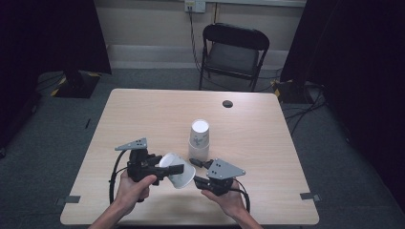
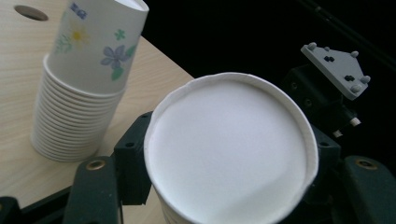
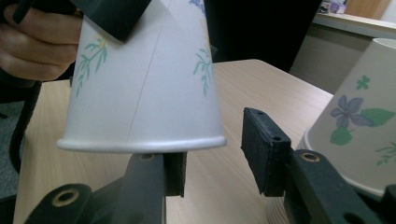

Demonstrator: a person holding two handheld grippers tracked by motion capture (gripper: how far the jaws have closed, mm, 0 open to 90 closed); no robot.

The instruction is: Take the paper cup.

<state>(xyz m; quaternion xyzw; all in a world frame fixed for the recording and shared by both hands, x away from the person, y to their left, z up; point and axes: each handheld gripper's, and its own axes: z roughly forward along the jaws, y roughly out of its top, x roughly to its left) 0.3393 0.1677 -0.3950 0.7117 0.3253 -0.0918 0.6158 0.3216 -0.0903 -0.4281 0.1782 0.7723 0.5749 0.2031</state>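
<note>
A white paper cup point(image 1: 179, 174) with a flower print lies on its side above the table point(image 1: 143, 114). My left gripper point(image 1: 174, 168) is shut on its narrow end. In the left gripper view the cup's round white bottom point(image 2: 229, 149) faces the camera between the two black jaws. My right gripper point(image 1: 197, 171) is at the cup's wide rim point(image 3: 140, 142) with its jaws open. Its left pad sits just under the rim and its right pad stands apart from the cup. A stack of several nested cups point(image 1: 198, 143) stands upside down just behind both grippers.
A black folding chair point(image 1: 231, 55) stands beyond the far edge of the table. A small round hole point(image 1: 228, 103) is in the tabletop at the far right. Cables run along the floor at both sides.
</note>
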